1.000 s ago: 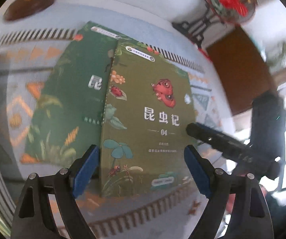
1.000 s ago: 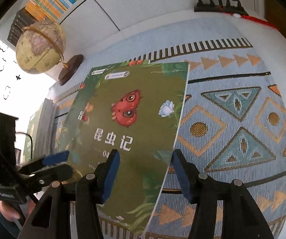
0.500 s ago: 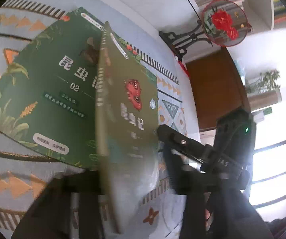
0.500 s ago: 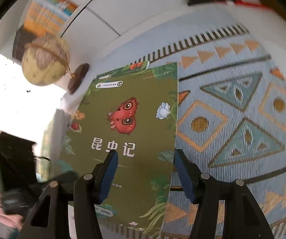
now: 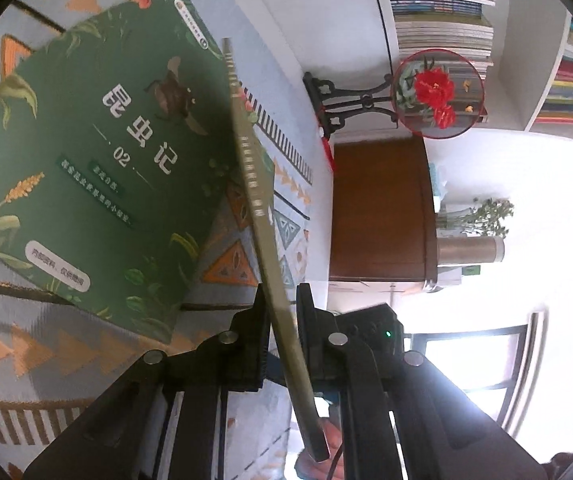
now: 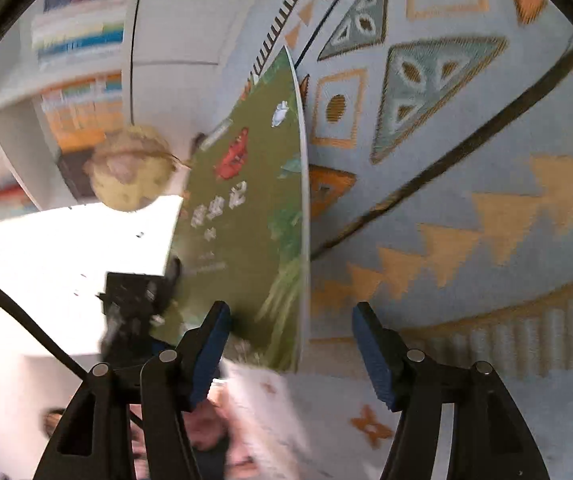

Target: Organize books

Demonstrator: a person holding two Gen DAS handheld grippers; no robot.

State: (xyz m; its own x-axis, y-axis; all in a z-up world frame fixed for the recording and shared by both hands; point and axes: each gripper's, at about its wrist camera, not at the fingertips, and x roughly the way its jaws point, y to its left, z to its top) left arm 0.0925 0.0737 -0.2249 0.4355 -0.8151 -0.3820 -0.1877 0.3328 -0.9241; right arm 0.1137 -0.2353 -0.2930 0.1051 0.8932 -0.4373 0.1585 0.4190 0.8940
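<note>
My left gripper (image 5: 282, 320) is shut on the olive-green book with the red butterfly cover (image 5: 264, 236), seen edge-on and lifted upright off the cloth. The same book shows in the right wrist view (image 6: 246, 216), tilted up, its cover facing left. A second dark-green book marked 02 (image 5: 98, 168) lies flat on the patterned cloth to the left. My right gripper (image 6: 290, 344) is open, its jaws either side of the lifted book's lower corner, not gripping it.
A patterned blue and orange cloth (image 6: 466, 200) covers the table. A globe (image 6: 130, 168) stands at the back. A black stand with a round red-flower fan (image 5: 434, 92), a wooden cabinet (image 5: 378, 208) and bookshelves (image 5: 442, 4) are behind.
My left gripper has shut on the butterfly book and lifted it from flat to standing on edge, uncovering the 02 book. The right gripper stays open beside it.
</note>
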